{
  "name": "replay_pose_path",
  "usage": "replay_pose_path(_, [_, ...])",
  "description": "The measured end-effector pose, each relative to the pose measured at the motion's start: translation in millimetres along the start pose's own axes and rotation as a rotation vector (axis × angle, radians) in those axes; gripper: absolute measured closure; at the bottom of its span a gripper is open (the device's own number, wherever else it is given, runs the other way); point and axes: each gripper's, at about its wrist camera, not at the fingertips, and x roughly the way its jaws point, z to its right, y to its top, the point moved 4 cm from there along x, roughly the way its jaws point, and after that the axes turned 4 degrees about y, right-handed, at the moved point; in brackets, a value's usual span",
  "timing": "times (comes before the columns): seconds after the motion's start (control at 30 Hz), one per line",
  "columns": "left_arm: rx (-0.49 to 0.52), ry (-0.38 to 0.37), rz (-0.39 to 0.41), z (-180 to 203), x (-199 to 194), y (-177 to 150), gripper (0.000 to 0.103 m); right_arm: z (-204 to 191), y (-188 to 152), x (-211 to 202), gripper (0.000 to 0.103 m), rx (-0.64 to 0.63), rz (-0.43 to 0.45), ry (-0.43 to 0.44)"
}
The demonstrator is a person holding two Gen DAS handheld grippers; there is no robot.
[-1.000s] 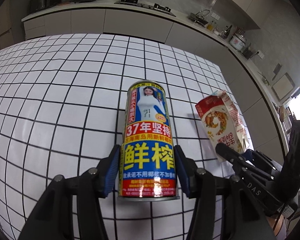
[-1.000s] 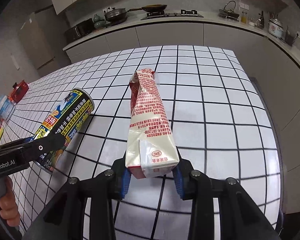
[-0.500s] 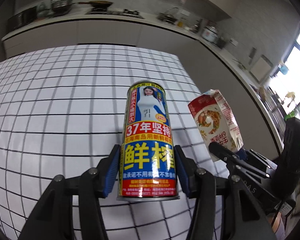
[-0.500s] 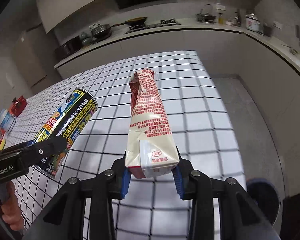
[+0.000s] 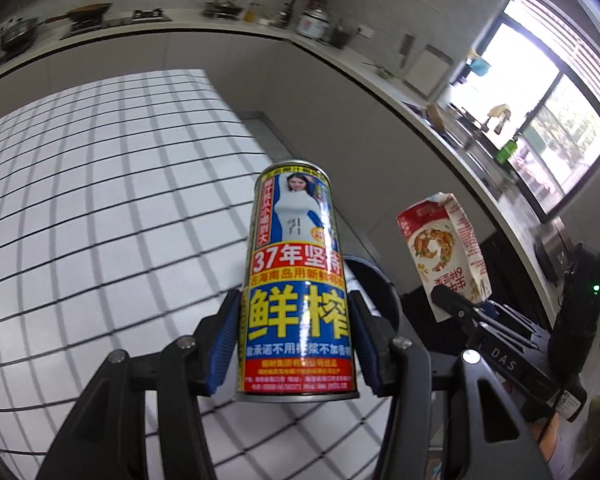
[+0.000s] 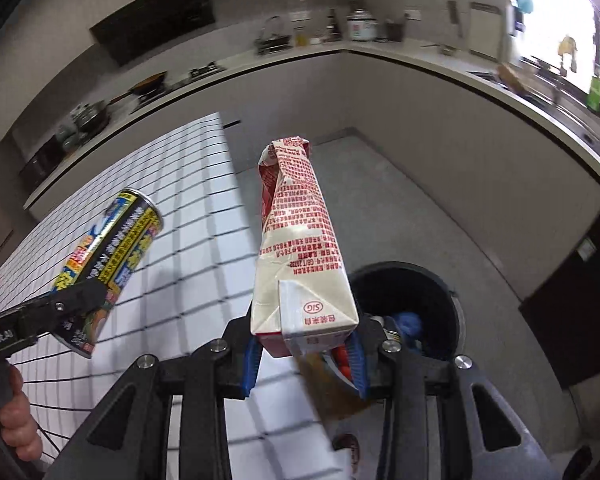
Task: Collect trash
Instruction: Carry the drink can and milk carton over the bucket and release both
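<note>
My left gripper (image 5: 296,344) is shut on a tall drink can (image 5: 296,280) with red, blue and yellow print, held in the air past the right edge of the tiled table (image 5: 100,220). My right gripper (image 6: 302,354) is shut on a crumpled red and white carton (image 6: 300,248), held beside a round black trash bin (image 6: 432,304) on the floor. The bin holds blue and red trash. The carton (image 5: 444,252) and right gripper (image 5: 460,312) show at the right of the left wrist view. The can (image 6: 108,264) and left gripper (image 6: 66,306) show at the left of the right wrist view.
The bin's rim (image 5: 380,280) shows behind the can in the left wrist view. A kitchen counter (image 6: 420,56) with pots and bottles runs along the far wall and right side. Grey floor (image 6: 400,200) lies between table and counter. A dark cabinet (image 6: 580,300) stands at right.
Both grippers have swung right, off the tiled table and toward the floor. The trash bin has come into view under the carton. Both grips are unchanged.
</note>
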Motion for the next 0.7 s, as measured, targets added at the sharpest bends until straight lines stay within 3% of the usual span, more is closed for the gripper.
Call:
replay_pose_path(0.1, [0.028, -0.028, -0.008, 35.4, 11.0, 4.2, 0.05, 45.4, -7.2, -3.0, 0.064, 0.032, -0.014, -0.047])
replay_pose_path(0.27, [0.027, -0.038, -0.038, 95.6, 50.0, 7.8, 0.05, 110.9, -24.7, 28.3, 0.064, 0.054, -0.1, -0.027])
replay_pose_path(0.47, [-0.101, 0.041, -0.114, 131.6, 114.8, -9.5, 0.05, 173.3, -31.8, 95.8, 0.064, -0.003, -0.255, 0.057])
replay_pose_path(0.7, [-0.203, 0.179, -0.164, 135.7, 164.8, -28.9, 0.05, 198.1, -33.1, 147.9, 0.064, -0.095, -0.386, 0.119])
